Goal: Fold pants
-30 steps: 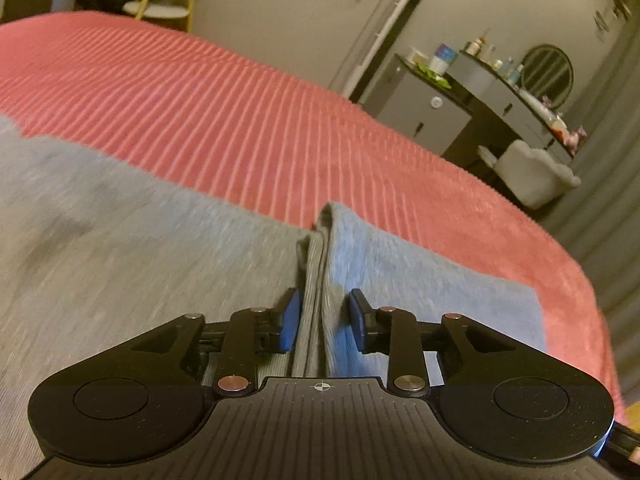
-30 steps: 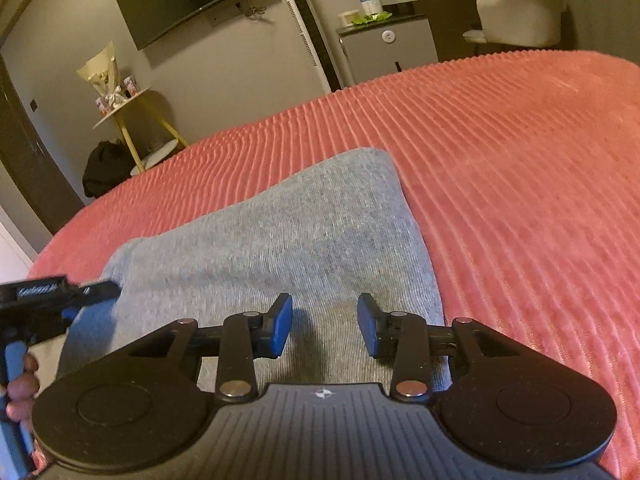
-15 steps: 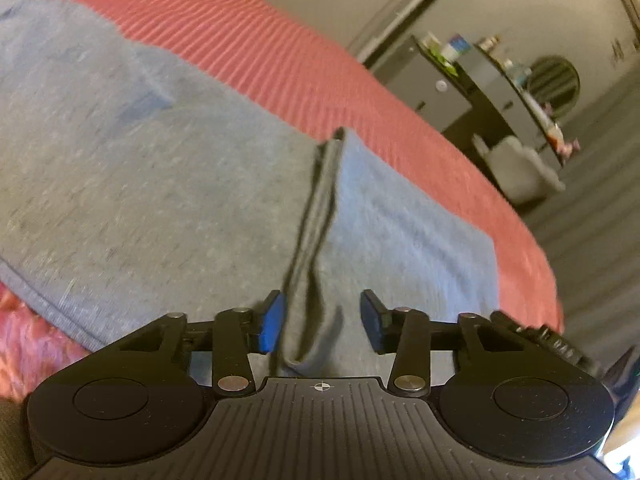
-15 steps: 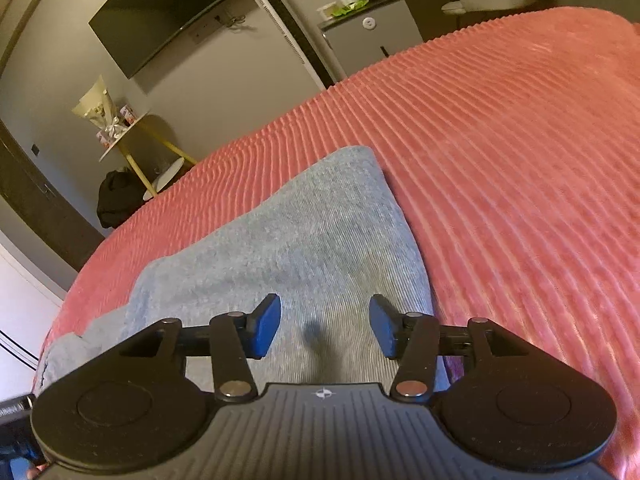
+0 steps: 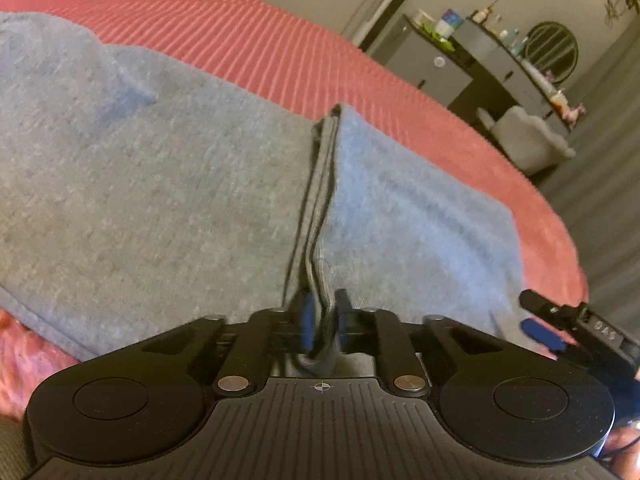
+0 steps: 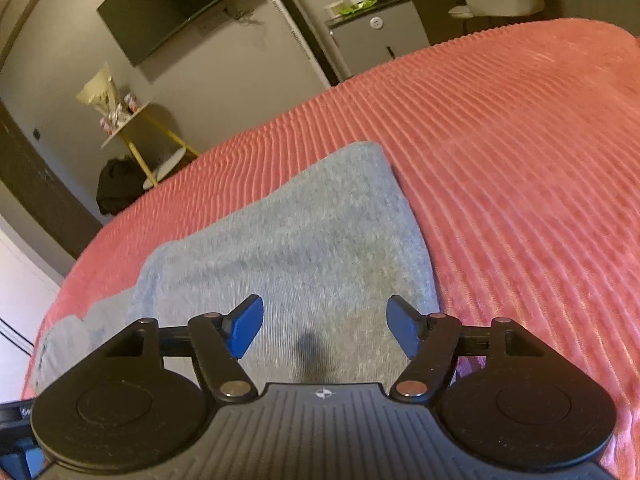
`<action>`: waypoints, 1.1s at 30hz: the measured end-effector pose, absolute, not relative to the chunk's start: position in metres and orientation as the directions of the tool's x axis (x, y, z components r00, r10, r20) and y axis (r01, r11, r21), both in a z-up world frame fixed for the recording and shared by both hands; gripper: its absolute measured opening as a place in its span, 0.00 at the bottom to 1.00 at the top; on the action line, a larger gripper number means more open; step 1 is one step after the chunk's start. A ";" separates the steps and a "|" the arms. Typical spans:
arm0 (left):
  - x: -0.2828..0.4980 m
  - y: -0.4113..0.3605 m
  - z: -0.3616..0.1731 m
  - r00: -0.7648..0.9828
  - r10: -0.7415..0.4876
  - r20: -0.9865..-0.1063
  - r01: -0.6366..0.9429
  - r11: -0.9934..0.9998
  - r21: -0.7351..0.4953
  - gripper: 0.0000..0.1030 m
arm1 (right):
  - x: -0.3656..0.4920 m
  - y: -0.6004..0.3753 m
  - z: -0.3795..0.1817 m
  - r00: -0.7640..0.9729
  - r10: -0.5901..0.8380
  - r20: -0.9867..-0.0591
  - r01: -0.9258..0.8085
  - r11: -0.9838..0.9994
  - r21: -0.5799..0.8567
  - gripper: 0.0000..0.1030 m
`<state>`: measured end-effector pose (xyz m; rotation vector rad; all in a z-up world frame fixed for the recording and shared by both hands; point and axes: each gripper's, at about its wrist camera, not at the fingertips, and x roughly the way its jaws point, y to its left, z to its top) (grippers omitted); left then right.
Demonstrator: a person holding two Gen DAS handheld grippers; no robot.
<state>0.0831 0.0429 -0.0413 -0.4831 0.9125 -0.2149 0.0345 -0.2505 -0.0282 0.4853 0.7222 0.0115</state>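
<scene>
- soft grey knit pants (image 5: pixel 160 200) lie flat on the ribbed pink bed cover (image 5: pixel 260 48).
- left gripper (image 5: pixel 322 320) pinches their stacked edge, which runs straight away from it.
- right gripper (image 6: pixel 324 330) hangs wide open above the cloth.

Grey knit pants (image 5: pixel 160 208) lie folded, layered edges raised, on bedspread.

Blk grippers (image 6: pixel 324 328), blue fingers (image 6: pixel 245 330), silver screws (image 6: pixel 235 389)

One pants (image 5: pixel 160 184), two claws (image 5: pixel 322 320) (image 6: pixel 324 330), one bedspread (image 6: pixel 520 140).
</scene>
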 end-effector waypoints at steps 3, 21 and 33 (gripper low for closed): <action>0.081 0.043 -0.037 0.607 -0.374 -0.702 -0.018 0.876 -0.483 0.08 | 0.035 -0.247 -0.027 0.754 0.167 -0.636 0.142 0.903 0.406 0.68; 0.070 0.048 -0.020 0.620 -0.376 -0.689 0.011 0.882 -0.471 0.08 | 0.031 -0.244 -0.023 0.753 0.157 -0.640 0.130 0.917 0.378 0.73; 0.087 0.057 -0.044 0.581 -0.436 -0.687 -0.041 0.828 -0.560 0.48 | 0.040 -0.241 -0.031 0.725 0.168 -0.668 0.126 0.921 0.368 0.80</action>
